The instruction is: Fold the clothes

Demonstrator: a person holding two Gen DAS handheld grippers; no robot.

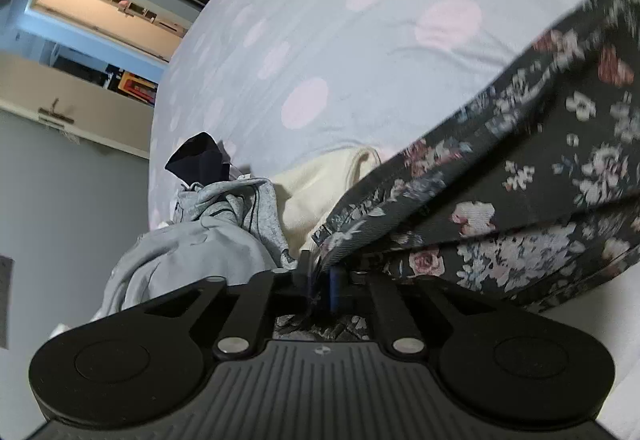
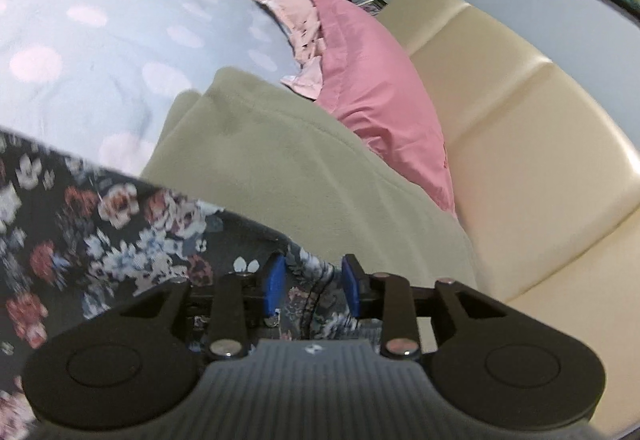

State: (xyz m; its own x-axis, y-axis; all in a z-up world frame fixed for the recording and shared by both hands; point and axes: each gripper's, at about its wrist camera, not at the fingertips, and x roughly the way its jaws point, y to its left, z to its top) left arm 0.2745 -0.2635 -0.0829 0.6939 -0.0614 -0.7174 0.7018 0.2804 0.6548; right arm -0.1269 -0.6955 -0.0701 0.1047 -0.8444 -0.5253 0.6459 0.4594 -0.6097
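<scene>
On my left hand-held gripper (image 1: 326,280) the blue pads sit nearly together, with a corner of the dark floral garment (image 1: 520,176) bunched at them. I cannot tell whether the pads press the cloth or merely flank it, since the fabric hides the tips. From that corner the floral garment runs up and to the right across the left wrist view, folded over itself so that two layers show along its lower edge.

On my right hand-held gripper (image 2: 314,282) the jaws stand apart. A fold of the same floral garment (image 2: 120,224) lies between the blue pads (image 2: 275,282), with a gap on either side, so the cloth is released there rather than clamped. The rest of it spreads away to the left of that gripper.

Further out on the left, a cream garment (image 1: 316,196) lies just beside the floral corner. Next to it sits a heap of grey clothes (image 1: 216,224), with a dark piece (image 1: 198,158) behind it. All of it rests on the bed (image 1: 340,52), whose pale blue sheet carries pink dots.

Beyond the right gripper an olive-green blanket (image 2: 288,160) lies under the floral edge. A pink pillow (image 2: 376,88) lies past it against the cream padded headboard (image 2: 520,128).
</scene>
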